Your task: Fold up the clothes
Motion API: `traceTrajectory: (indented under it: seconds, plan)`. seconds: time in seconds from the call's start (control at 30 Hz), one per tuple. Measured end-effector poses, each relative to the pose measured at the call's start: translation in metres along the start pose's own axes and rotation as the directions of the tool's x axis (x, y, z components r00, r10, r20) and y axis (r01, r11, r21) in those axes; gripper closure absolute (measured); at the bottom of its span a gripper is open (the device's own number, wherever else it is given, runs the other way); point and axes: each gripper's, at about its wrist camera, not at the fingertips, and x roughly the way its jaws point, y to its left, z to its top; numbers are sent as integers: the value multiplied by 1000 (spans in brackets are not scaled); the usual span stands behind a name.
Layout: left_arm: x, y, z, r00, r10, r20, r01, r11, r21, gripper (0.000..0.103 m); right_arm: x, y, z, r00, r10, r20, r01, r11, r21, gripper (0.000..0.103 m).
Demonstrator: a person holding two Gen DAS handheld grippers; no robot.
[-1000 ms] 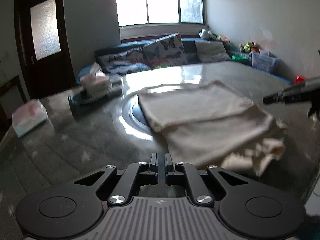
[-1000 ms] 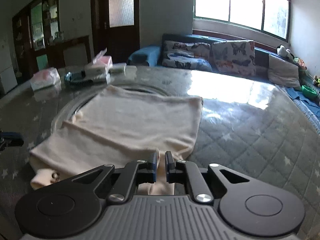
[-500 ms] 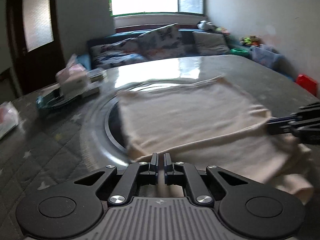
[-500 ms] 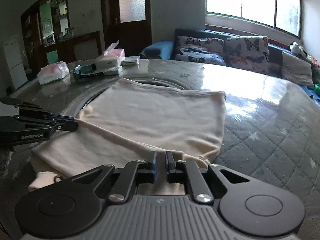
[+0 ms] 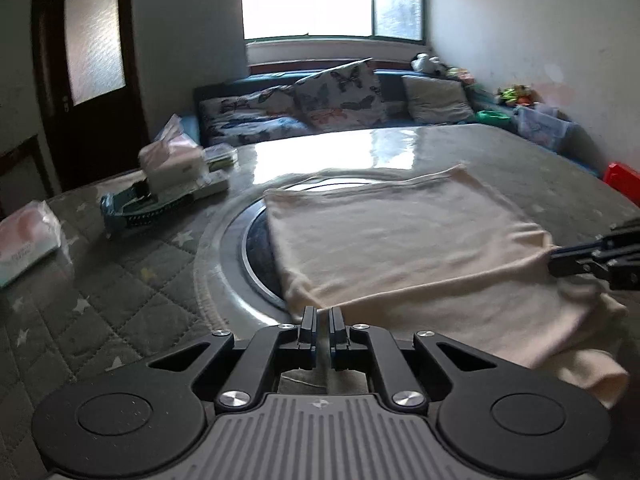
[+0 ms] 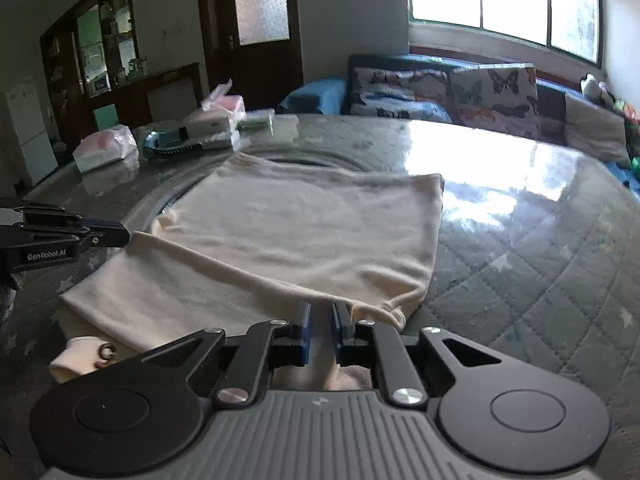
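Note:
A cream garment (image 5: 400, 240) lies folded over on the quilted table, its top layer covering the far part. My left gripper (image 5: 322, 316) is shut at the garment's near left edge, with cloth showing between its fingers. From the right wrist view the left gripper (image 6: 116, 236) touches the corner of the fold. My right gripper (image 6: 322, 312) has the garment (image 6: 300, 232) pinched at the front right edge, and its jaws are opening a little with cloth still between them. The right gripper (image 5: 554, 258) shows at the right of the left wrist view, tips on the cloth.
A tissue box (image 5: 172, 160), a blue tray (image 5: 136, 206) and a wrapped tissue pack (image 5: 24, 236) sit at the table's far left. A metal ring (image 5: 224, 248) is set in the tabletop under the garment. A sofa with butterfly cushions (image 5: 340, 96) stands beyond the table.
My left gripper slid in toward the garment and now sits at the fold's left corner, entering the right wrist view. The gap between the right gripper's fingers has widened slightly.

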Motion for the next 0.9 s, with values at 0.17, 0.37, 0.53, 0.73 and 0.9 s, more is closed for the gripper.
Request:
traceTrajectory:
  seconds: [0.17, 0.37, 0.53, 0.73, 0.9]
  plan:
    - [-23, -17, -10, 999, -54, 9, 53, 993, 103, 95, -12, 6, -11, 999, 26, -27, -26, 999, -20, 91]
    - [-53, -27, -30, 997, -76, -3, 75, 975, 207, 80, -26, 14, -21, 1000, 19, -19, -20, 998, -58, 86]
    - [-68, -41, -52, 998, -65, -11, 65, 940, 334, 75, -22, 19, -25, 1000, 7, -25, -9, 994, -106, 84]
    - [-68, -60, -66, 998, -60, 17, 47, 897, 440, 73, -38, 23, -23, 1000, 9, -11, -11, 991, -133, 82]
    - [-58, -77, -70, 997, -68, 39, 39, 864, 503, 73, -51, 25, -29, 1000, 7, -28, -12, 985, -173, 71]
